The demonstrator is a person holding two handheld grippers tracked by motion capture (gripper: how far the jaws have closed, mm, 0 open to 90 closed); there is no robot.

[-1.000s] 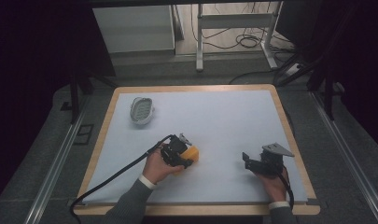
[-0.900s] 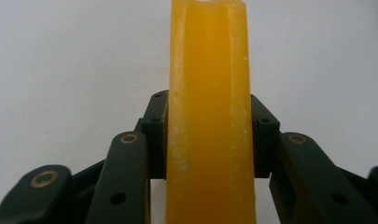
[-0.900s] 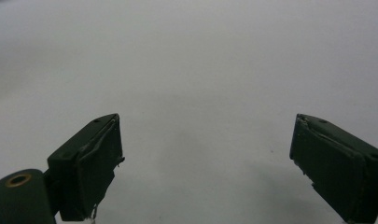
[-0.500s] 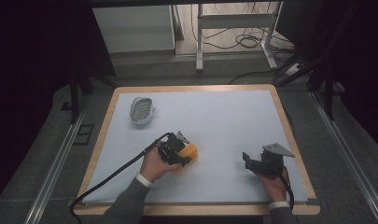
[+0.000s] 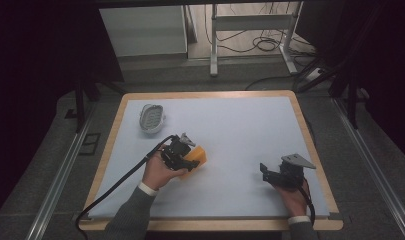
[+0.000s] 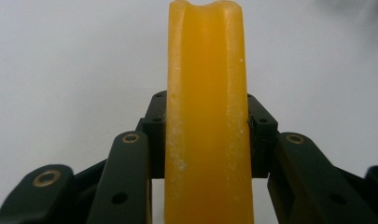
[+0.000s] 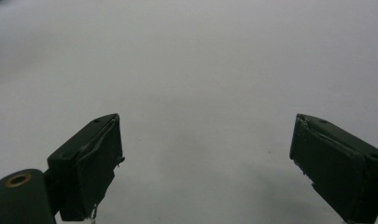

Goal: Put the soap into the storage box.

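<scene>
— Nearest, what do the two hands hold?
— Right gripper (image 5: 268, 172): jaws spread wide, nothing between them, low over the white table (image 5: 240, 125). Left gripper (image 5: 189, 161): pads clamped on the flat sides of an orange soap bar (image 6: 206, 116), held left of centre.
— And farther off?
— Grey soap dish (image 5: 152, 118), well apart, near the table's far left corner.

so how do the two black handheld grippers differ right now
The left gripper is shut on the orange soap-like block; the right gripper is open with nothing between its jaws. The left sits near the table's middle, the right nearer its right edge. Both are hand-held over the pale blue table mat.
</scene>
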